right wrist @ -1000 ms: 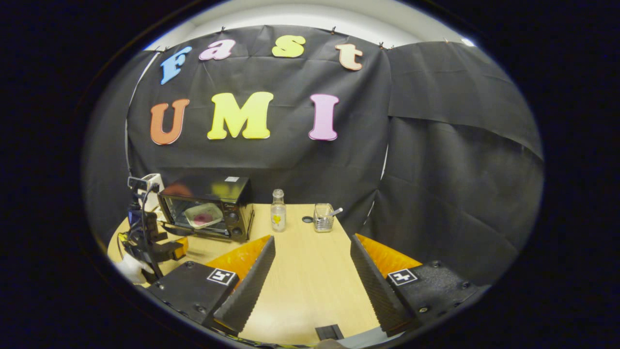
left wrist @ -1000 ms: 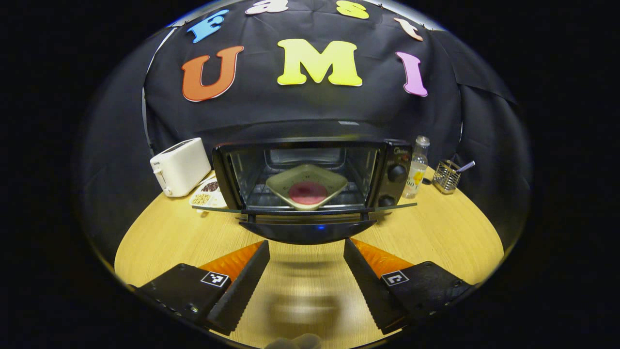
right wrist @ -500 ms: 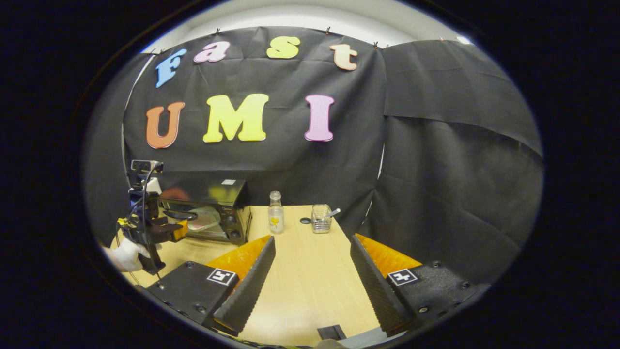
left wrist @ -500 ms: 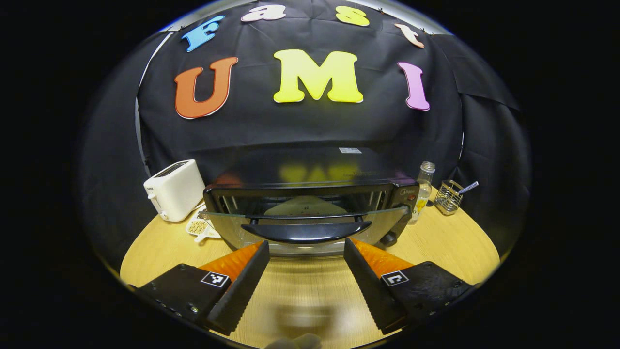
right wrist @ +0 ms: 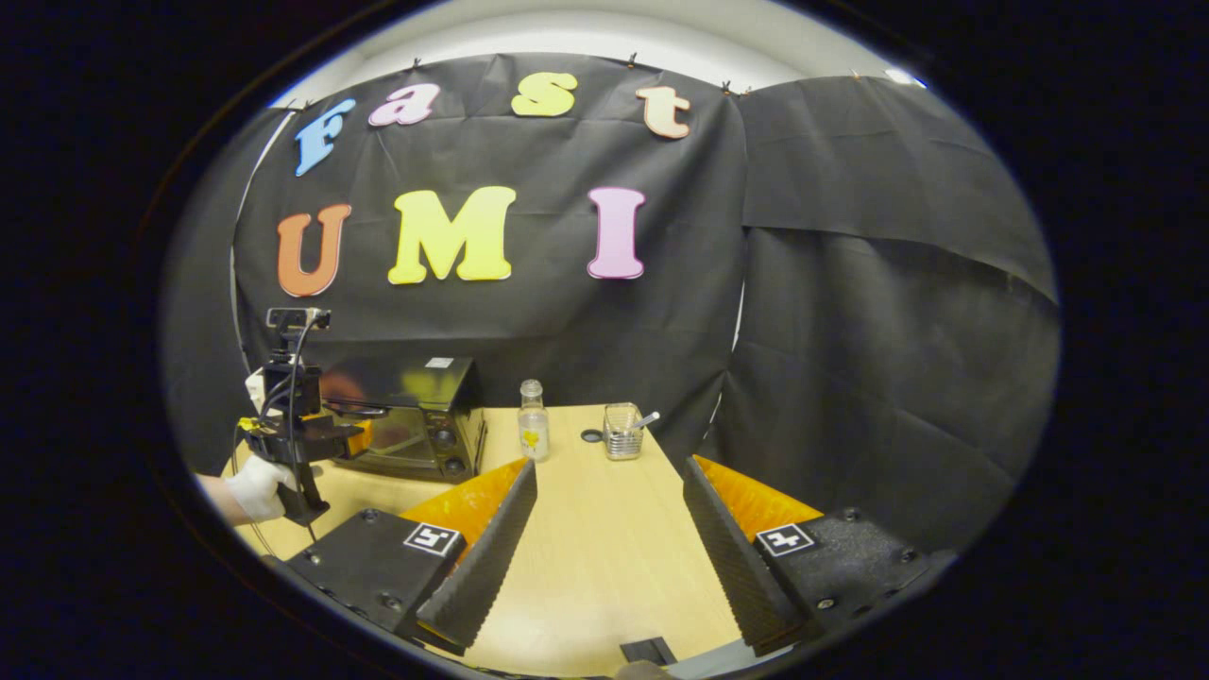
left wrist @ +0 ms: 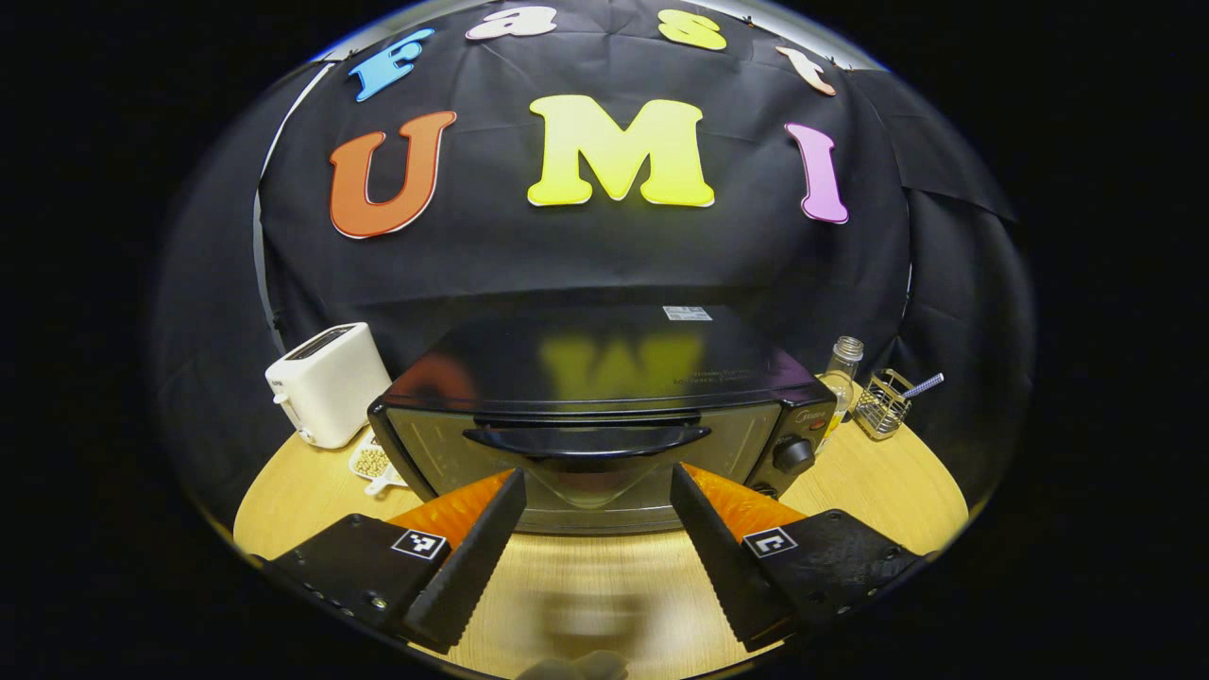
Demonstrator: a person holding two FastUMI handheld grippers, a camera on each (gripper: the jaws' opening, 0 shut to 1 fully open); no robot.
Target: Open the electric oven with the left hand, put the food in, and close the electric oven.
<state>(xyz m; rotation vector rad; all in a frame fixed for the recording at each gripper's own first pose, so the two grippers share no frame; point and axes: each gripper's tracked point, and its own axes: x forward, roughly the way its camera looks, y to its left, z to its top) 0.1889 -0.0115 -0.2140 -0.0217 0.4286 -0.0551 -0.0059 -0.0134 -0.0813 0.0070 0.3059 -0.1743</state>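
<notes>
The black electric oven (left wrist: pixel 604 406) stands right in front of me on the wooden table (left wrist: pixel 850 491), its glass door up against the body and the curved handle (left wrist: pixel 586 439) across the top of the door. A dim shape of the dish shows through the glass. My left gripper (left wrist: pixel 595 480) is open, its fingertips close to the door just below the handle, holding nothing. In the right gripper view the oven (right wrist: pixel 406 416) sits far left, with the left gripper (right wrist: pixel 354 436) and a gloved hand (right wrist: pixel 255 484) in front of it. My right gripper (right wrist: pixel 609 472) hangs open over bare table.
A white toaster (left wrist: pixel 326 382) and a small dish of beans (left wrist: pixel 373 463) sit left of the oven. A glass bottle (left wrist: pixel 836 373) and a wire holder (left wrist: pixel 883 401) with a utensil stand to its right. Black cloth walls close in behind the table.
The oven door swung up from lying flat to closed, hiding the dish with pink food behind the glass. My left gripper rose with it toward the oven. The right gripper barely moved.
</notes>
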